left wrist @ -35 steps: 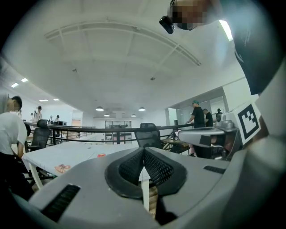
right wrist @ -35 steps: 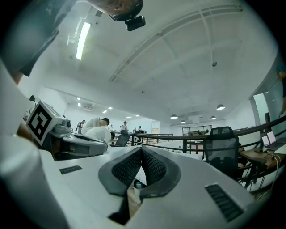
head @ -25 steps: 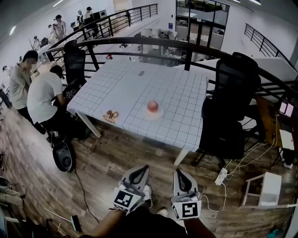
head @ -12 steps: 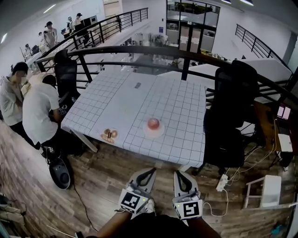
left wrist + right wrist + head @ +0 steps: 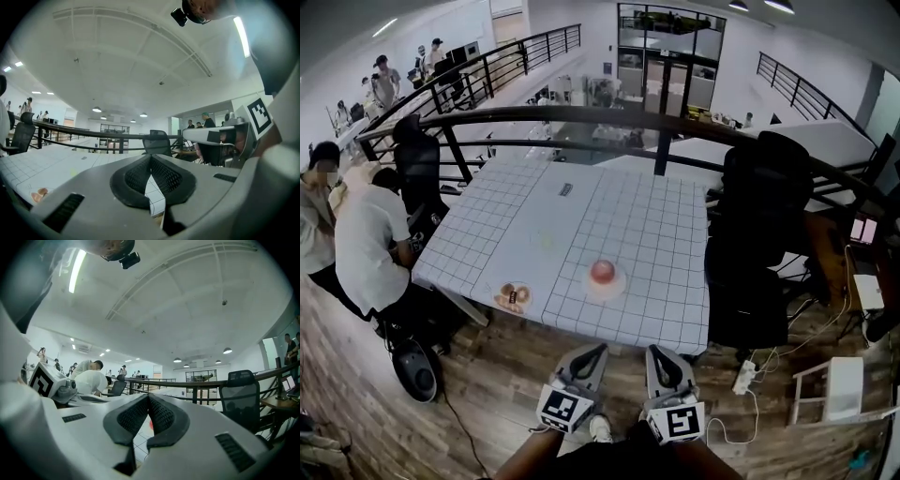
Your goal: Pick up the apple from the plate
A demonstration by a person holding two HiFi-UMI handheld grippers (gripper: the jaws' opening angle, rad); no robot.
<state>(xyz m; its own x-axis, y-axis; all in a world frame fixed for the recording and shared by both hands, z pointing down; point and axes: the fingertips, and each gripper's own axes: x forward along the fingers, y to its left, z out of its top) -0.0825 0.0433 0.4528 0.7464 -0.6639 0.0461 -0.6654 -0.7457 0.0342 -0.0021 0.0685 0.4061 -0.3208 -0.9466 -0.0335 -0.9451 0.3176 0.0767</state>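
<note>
Left gripper [image 5: 598,348] is clenched on nothing, jaws meeting tip to tip, and its cube carries a black-and-white square marker [image 5: 562,407]. Just beside it, my right gripper [image 5: 654,349] is clenched and empty too. Both hang over the wood floor [image 5: 487,375], short of the gridded table [image 5: 534,216]. On the table I see a small dish of brown food [image 5: 512,296] near the front edge, then the red apple [image 5: 602,271] sitting on its white plate [image 5: 619,285], well apart from both grippers
</note>
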